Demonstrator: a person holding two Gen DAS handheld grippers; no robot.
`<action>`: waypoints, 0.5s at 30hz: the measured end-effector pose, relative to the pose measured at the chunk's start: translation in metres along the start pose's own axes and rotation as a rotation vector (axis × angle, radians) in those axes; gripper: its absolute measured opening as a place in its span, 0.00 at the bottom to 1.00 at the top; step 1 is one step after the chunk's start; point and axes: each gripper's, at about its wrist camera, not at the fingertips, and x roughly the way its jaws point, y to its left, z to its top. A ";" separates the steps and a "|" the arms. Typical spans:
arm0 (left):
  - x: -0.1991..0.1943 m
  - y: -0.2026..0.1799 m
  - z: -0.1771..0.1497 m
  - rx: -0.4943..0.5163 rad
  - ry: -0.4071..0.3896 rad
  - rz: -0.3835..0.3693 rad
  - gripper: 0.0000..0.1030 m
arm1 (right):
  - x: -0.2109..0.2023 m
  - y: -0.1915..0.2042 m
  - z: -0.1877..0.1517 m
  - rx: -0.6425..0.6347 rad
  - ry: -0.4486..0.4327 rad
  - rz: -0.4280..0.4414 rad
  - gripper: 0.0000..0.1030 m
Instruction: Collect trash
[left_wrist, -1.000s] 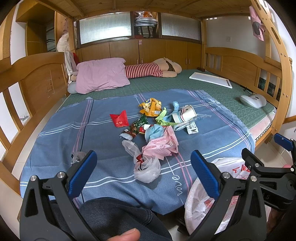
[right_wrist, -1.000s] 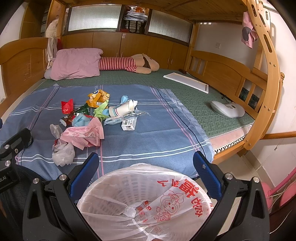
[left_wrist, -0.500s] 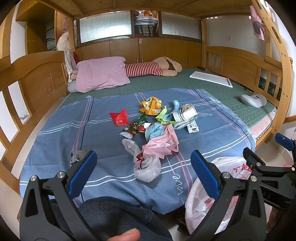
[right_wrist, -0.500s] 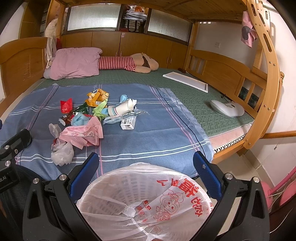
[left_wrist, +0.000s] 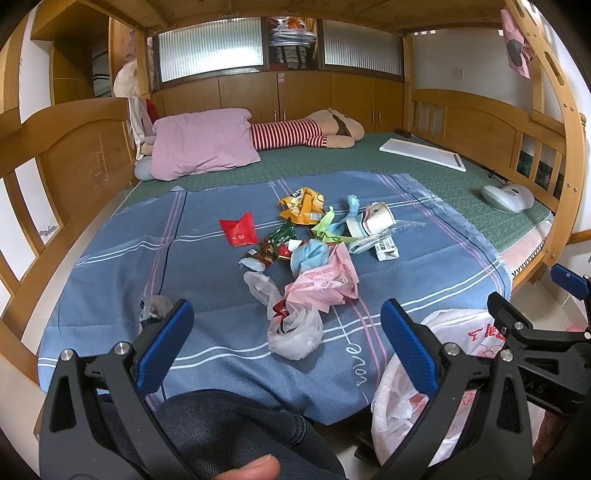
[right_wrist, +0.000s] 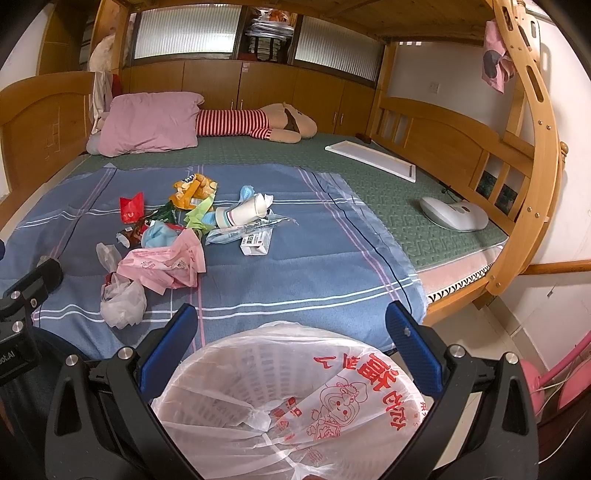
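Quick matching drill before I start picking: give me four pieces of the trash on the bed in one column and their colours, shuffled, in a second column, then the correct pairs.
Things:
1. crumpled plastic bag
2. folded wrapper at the left of the pile
3. snack packet at the far edge of the pile
4. knotted bag nearest the bed edge

Colours:
A. yellow-orange
B. translucent white
C. pink
D. red

Pairs: 1-C, 2-D, 3-A, 4-B
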 end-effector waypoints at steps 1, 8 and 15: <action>0.000 0.000 0.000 -0.001 0.000 0.000 0.98 | 0.000 0.000 0.000 0.001 0.001 0.001 0.97; 0.002 0.003 -0.001 -0.013 0.007 0.012 0.98 | 0.000 0.000 -0.001 0.003 0.001 0.002 0.97; 0.014 0.060 0.014 -0.080 -0.013 0.116 0.98 | 0.001 -0.001 -0.003 0.004 0.004 -0.003 0.97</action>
